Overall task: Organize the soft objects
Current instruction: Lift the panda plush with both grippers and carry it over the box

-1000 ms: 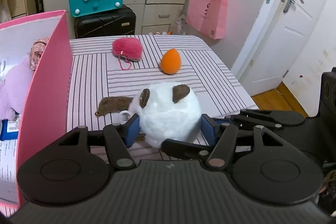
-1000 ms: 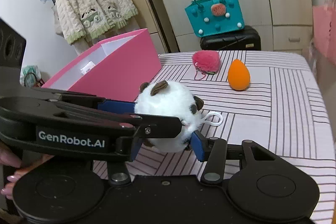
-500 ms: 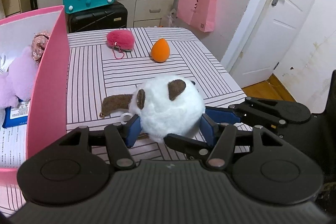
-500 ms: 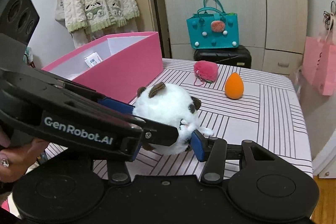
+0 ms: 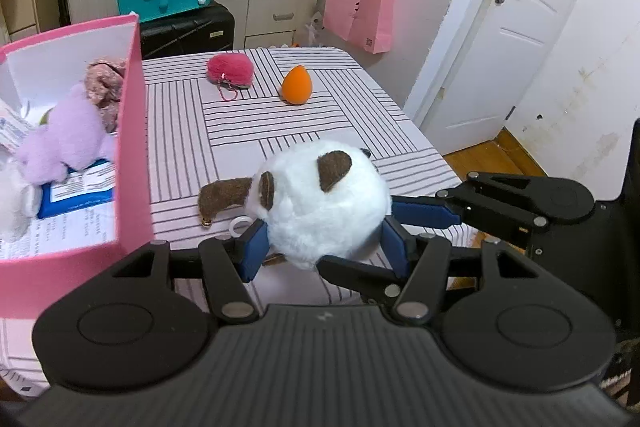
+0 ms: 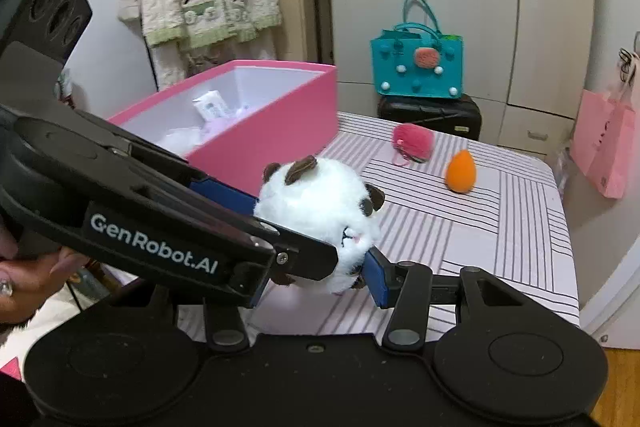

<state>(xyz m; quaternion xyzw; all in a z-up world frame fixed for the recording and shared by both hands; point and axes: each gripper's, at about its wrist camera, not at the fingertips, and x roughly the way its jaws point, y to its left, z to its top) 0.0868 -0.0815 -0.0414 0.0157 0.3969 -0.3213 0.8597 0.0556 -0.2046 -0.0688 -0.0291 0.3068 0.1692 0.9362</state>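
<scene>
Two grippers clamp one white plush ball above a striped table.

Left view: the left gripper (image 5: 324, 247) squeezes the plush (image 5: 324, 203); a pink box (image 5: 132, 163) lines the table's (image 5: 240, 131) left edge, a pink pouch (image 5: 230, 70) and orange sponge (image 5: 297, 90) near the far edge.
Right view: the right gripper (image 6: 320, 267) clamps the plush (image 6: 320, 211) too, near the front edge beside the box (image 6: 280, 119).
</scene>
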